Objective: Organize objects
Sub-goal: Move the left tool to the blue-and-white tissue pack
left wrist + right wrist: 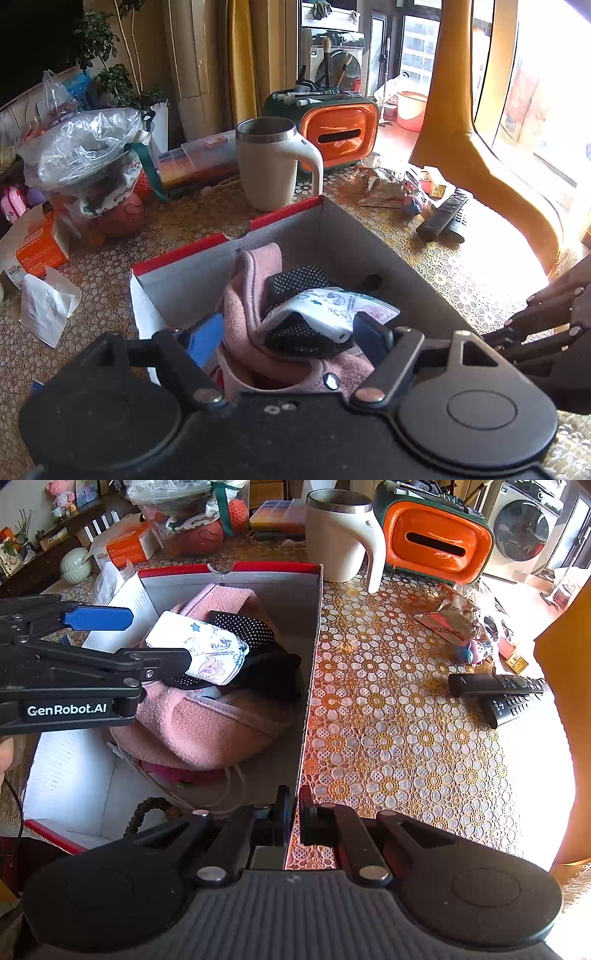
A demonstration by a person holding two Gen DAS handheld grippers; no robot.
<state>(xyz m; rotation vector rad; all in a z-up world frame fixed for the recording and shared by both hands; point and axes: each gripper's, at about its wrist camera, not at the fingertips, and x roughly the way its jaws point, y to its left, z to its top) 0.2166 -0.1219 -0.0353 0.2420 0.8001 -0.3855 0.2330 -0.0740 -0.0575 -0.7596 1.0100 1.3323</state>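
Note:
A red-edged cardboard box [280,218] [310,657] stands on the flower-patterned table. In it lie a pink fleece item [243,306] [207,731], a black dotted glove [299,280] [247,627] and a white printed face mask [332,302] [207,646]. My left gripper [288,332] [155,635] hangs open over the box, its fingers on either side of the mask, which rests loose on the pile. My right gripper [293,812] is shut on the box's right wall near the front corner.
A beige mug [273,162] [340,535] and an orange tissue box [340,129] [436,542] stand behind the box. Two black remotes [443,218] [498,690], snack wrappers [450,620] and a small toy lie to the right. Bags and cartons [85,155] crowd the left.

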